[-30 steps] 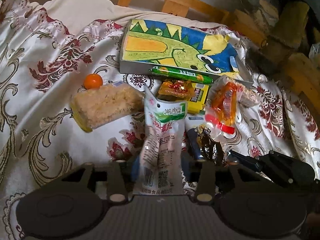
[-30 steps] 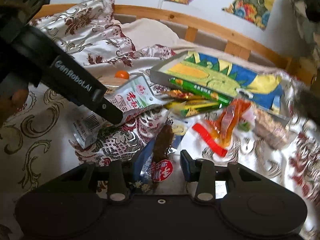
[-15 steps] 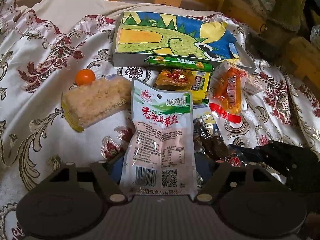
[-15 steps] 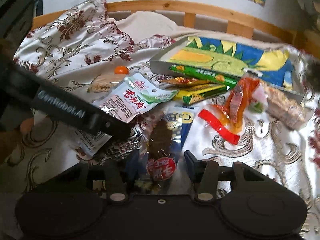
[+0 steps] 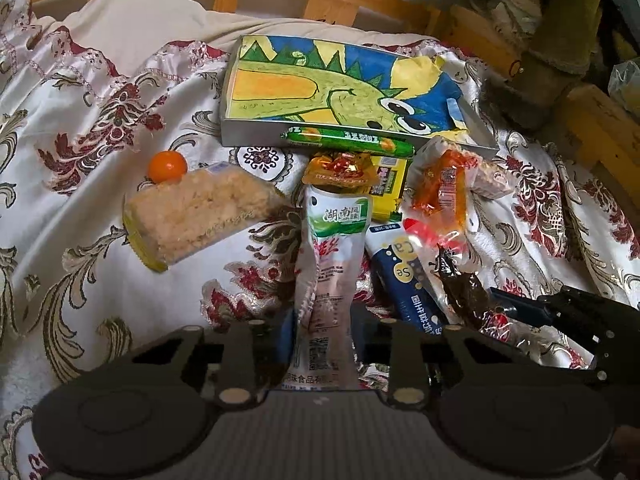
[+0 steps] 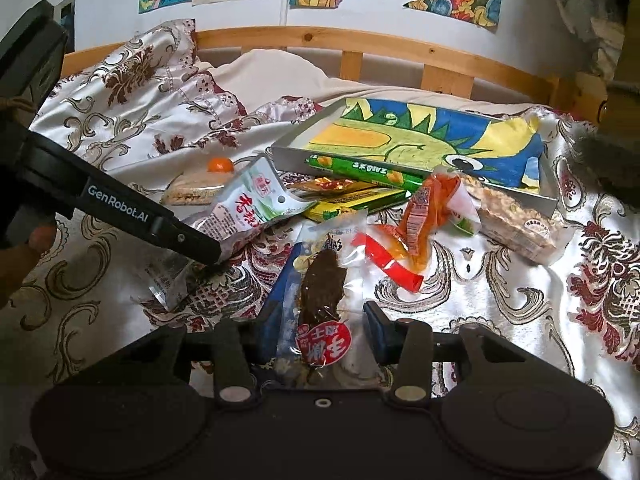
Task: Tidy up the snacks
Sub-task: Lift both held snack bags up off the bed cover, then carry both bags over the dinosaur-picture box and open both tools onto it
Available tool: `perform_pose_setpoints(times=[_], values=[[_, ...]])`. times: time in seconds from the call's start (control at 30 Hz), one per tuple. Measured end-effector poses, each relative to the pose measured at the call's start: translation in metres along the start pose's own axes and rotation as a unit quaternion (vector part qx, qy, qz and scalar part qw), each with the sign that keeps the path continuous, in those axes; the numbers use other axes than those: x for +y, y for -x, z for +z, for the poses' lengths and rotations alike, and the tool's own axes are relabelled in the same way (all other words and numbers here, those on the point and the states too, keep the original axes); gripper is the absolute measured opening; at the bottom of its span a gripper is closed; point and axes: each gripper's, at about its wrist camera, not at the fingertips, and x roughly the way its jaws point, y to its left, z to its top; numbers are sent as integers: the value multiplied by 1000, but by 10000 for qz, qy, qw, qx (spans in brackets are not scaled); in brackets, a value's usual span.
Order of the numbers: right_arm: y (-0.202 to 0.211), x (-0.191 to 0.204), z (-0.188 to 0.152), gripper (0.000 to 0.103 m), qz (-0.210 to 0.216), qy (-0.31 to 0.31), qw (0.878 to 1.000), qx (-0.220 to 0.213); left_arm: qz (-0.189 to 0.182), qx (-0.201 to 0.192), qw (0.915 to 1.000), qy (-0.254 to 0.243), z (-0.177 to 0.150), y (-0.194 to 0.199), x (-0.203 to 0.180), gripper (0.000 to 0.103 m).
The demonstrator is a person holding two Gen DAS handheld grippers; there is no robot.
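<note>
My left hand-held gripper (image 5: pixel 320 344) is closing on the white pouch (image 5: pixel 332 264), crumpling it narrow for a firm pinch. Right hand-held gripper (image 6: pixel 320 332) pinches the jerky pack (image 6: pixel 322 280); tray (image 5: pixel 256 136) sits straight ahead on the bed.

Snack packets (image 5: pixel 332 240) lie on the bedspread (image 5: pixel 80 208) before the tray (image 5: pixel 344 92), a tangerine (image 5: pixel 167 166) left.
</note>
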Motion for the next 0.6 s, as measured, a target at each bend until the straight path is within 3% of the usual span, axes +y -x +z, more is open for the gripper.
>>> perform_pose_setpoints(times=[0.37, 0.6], values=[[15, 3, 4, 46, -15, 253, 9992, -300, -297, -22, 9984, 488, 2, 13, 1, 28], [25, 0, 9, 46, -61, 295, 9983, -506, -360, -356, 9973, 536, 10, 30, -5, 28]])
